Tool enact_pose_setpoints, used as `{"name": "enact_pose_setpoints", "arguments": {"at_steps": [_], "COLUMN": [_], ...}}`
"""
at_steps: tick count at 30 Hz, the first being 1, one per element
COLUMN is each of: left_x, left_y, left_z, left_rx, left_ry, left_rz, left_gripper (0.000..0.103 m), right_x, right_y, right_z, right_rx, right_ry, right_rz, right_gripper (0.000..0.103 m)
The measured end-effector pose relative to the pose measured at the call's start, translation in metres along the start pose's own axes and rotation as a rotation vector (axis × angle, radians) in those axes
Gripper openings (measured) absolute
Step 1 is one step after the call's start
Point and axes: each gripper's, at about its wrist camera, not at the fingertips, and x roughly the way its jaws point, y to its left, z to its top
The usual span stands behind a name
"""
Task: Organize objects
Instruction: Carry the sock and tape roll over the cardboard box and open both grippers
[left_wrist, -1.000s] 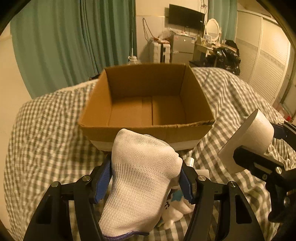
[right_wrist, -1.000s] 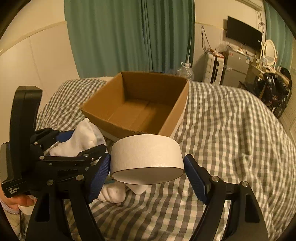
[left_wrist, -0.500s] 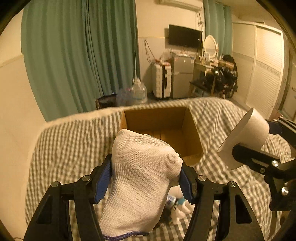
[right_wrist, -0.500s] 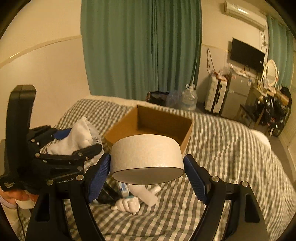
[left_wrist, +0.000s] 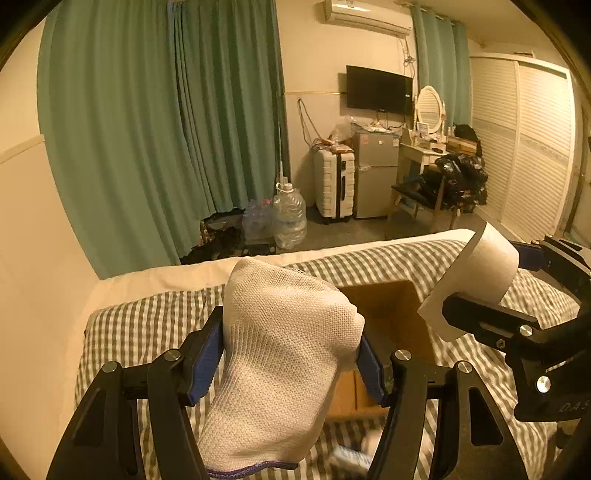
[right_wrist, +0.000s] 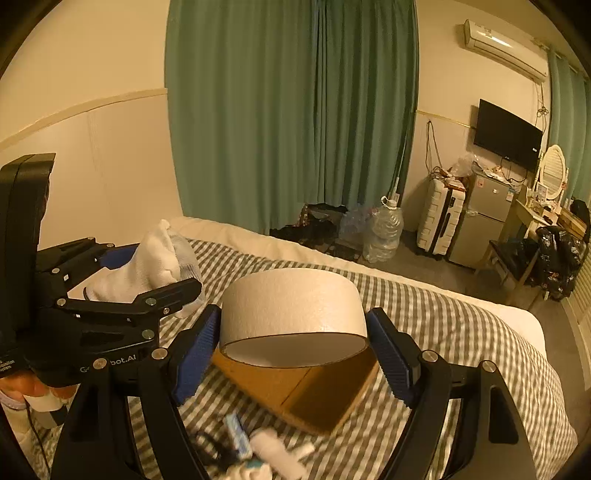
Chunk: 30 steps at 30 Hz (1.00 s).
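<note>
My left gripper (left_wrist: 291, 354) is shut on a white knitted sock (left_wrist: 280, 365) and holds it high above the bed. My right gripper (right_wrist: 295, 354) is shut on a wide roll of pale tape (right_wrist: 295, 310), also raised. The open cardboard box (left_wrist: 388, 314) lies on the checked bed, partly hidden behind the sock; in the right wrist view the box (right_wrist: 317, 395) sits below the tape roll. The right gripper with the tape (left_wrist: 476, 280) shows at the right of the left wrist view. The left gripper with the sock (right_wrist: 147, 266) shows at the left of the right wrist view.
Small loose items, a tube and white pieces (right_wrist: 258, 450), lie on the grey checked bedspread (right_wrist: 461, 332) in front of the box. Green curtains (left_wrist: 166, 129), a water jug (left_wrist: 290, 218), a suitcase and a small fridge (left_wrist: 373, 173) stand beyond the bed.
Both grippers have risen and pulled back from the box, each still holding its object. The box now looks smaller and lower, and more of the room shows.
</note>
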Motion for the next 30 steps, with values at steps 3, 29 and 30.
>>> {"name": "enact_pose_setpoints", "arguments": {"at_steps": [3,29,30], "left_x": [0.027,0.140,0.130], "left_y": [0.000,-0.026,-0.021], "left_z": [0.003,-0.064,-0.063], "left_rx": [0.013,-0.003,-0.005], "left_ry": [-0.005,0.165,0.152], "left_rz": [0.029,-0.161,-0.155], "left_gripper": [0.066,0.092,0.093], "right_x": [0.031,0.158,0.148], "right_y": [-0.012,-0.065,-0.066], "right_z": [0.010,-0.041,-0.040], "right_rx": [0.040,0.274,0.281], "right_ry": [0.018,0.117,0.109], "right_rz": [0.006,0.094,0.086], "right_gripper": [0.079,0.094,0.094]}}
